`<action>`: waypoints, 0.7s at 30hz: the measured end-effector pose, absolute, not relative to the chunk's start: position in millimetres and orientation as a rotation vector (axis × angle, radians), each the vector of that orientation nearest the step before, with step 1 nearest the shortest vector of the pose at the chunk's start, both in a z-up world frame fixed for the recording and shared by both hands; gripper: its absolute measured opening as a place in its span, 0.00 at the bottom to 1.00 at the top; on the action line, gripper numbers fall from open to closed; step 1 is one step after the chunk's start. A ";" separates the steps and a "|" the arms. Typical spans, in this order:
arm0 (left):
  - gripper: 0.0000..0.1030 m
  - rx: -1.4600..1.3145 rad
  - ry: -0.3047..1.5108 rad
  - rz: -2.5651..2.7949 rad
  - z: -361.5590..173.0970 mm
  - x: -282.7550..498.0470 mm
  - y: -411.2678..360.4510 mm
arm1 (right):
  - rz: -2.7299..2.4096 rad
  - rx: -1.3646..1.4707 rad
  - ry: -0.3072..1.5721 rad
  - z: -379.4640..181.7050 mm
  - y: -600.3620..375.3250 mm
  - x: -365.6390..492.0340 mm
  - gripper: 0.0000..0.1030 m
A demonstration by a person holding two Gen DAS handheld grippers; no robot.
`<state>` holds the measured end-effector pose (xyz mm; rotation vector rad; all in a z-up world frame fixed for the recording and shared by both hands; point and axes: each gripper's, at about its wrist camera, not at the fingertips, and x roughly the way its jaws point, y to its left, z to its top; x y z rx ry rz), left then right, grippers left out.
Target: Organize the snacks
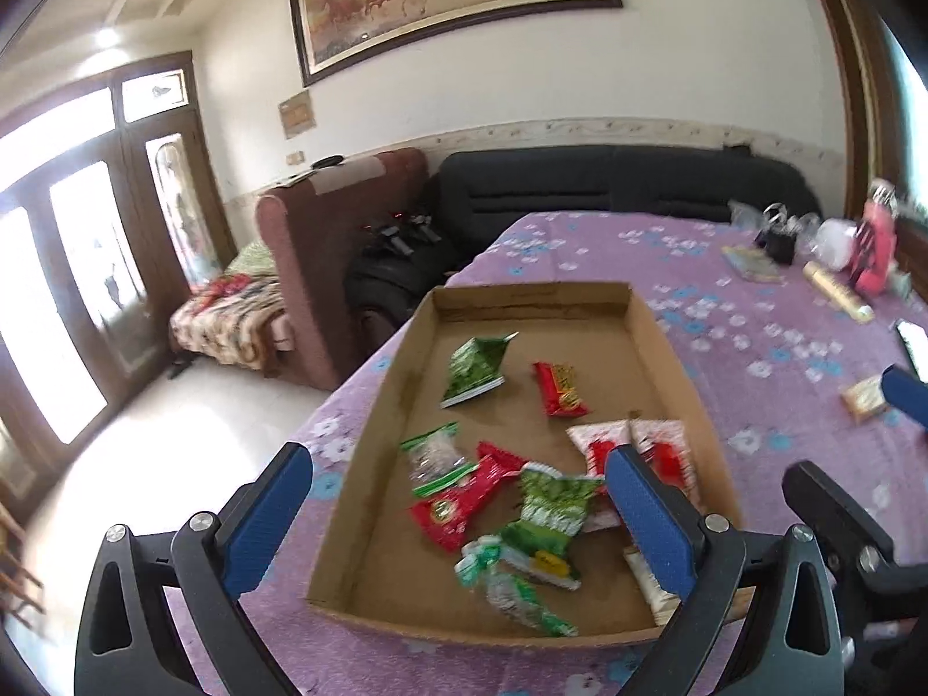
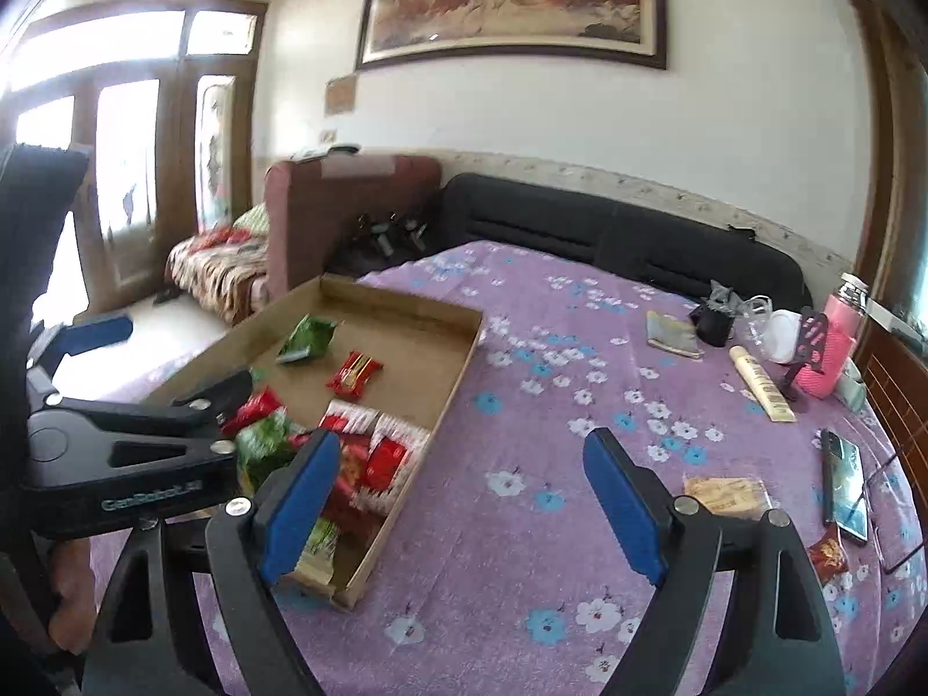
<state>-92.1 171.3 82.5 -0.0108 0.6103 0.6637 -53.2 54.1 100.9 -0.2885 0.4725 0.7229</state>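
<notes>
A shallow cardboard tray (image 1: 667,359) lies on the purple flowered cloth and holds several snack packets: green ones (image 1: 475,371), a red bar (image 1: 559,388), red-and-white sachets (image 1: 667,452). My left gripper (image 1: 458,499) hangs open over the tray's near end with nothing between its pads. My right gripper (image 2: 464,499) is open above the bare cloth just right of the tray wall (image 2: 446,400), holding nothing. A tan packet (image 2: 725,496) and a small red packet (image 2: 829,557) lie on the cloth to its right, outside the tray.
A phone (image 2: 844,487), a cream tube (image 2: 760,383), a pink bottle (image 2: 835,348), a black cup (image 2: 713,322) and a white jar (image 2: 780,336) crowd the far right. A dark sofa (image 2: 580,226) backs the table. The table's left edge drops to the floor (image 1: 174,435).
</notes>
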 end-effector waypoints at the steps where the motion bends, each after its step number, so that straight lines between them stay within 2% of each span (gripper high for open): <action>1: 0.99 -0.003 0.616 0.670 80.6 -92.0 171.2 | 0.723 -0.293 0.471 100.9 55.2 -52.5 0.83; 21: 0.99 -0.219 0.665 0.660 61.3 -96.5 209.2 | 0.746 -0.251 0.505 99.2 49.5 -50.4 0.83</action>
